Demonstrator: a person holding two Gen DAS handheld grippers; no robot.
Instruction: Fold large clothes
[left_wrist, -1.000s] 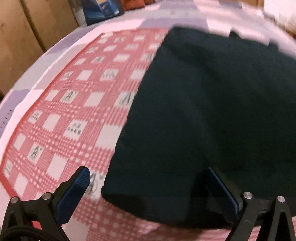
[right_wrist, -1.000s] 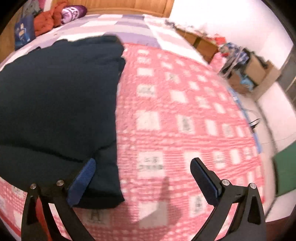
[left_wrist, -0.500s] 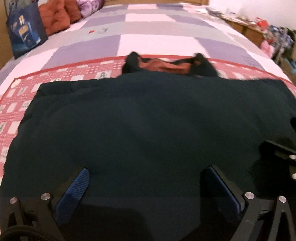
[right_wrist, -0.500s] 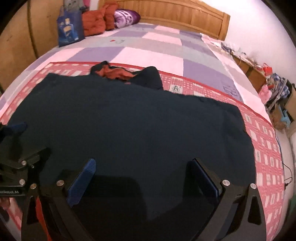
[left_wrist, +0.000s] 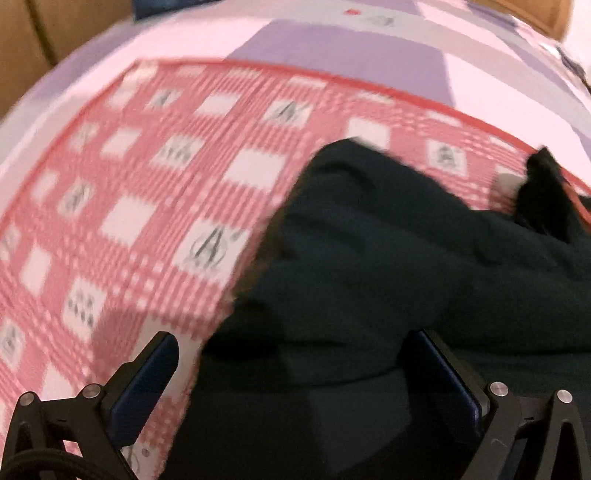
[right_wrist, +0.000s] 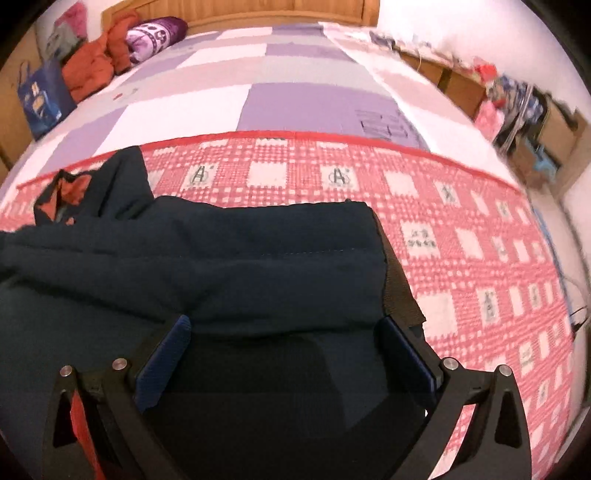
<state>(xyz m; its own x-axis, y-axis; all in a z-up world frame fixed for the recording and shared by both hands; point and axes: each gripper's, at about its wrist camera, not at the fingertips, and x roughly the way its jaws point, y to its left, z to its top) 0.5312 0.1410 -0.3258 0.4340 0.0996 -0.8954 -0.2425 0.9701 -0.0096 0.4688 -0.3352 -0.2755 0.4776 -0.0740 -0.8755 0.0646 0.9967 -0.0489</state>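
The right gripper (right_wrist: 284, 343) stands with its two blue-padded fingers apart over one dark jacket (right_wrist: 258, 258), and the left gripper (left_wrist: 295, 365) is likewise spread, clamping nothing. The jacket lies folded on one red-checked mat (right_wrist: 461, 236) spread across a purple-and-pink quilt (right_wrist: 295, 99). At the headboard end sit one orange bundle (right_wrist: 96, 62), one purple pillow (right_wrist: 155, 35) and one blue bag (right_wrist: 42, 98).

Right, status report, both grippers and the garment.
Left gripper open, right gripper open, both over cloth. Dark padded jacket lies folded on the red checked blanket. Nothing in the way.
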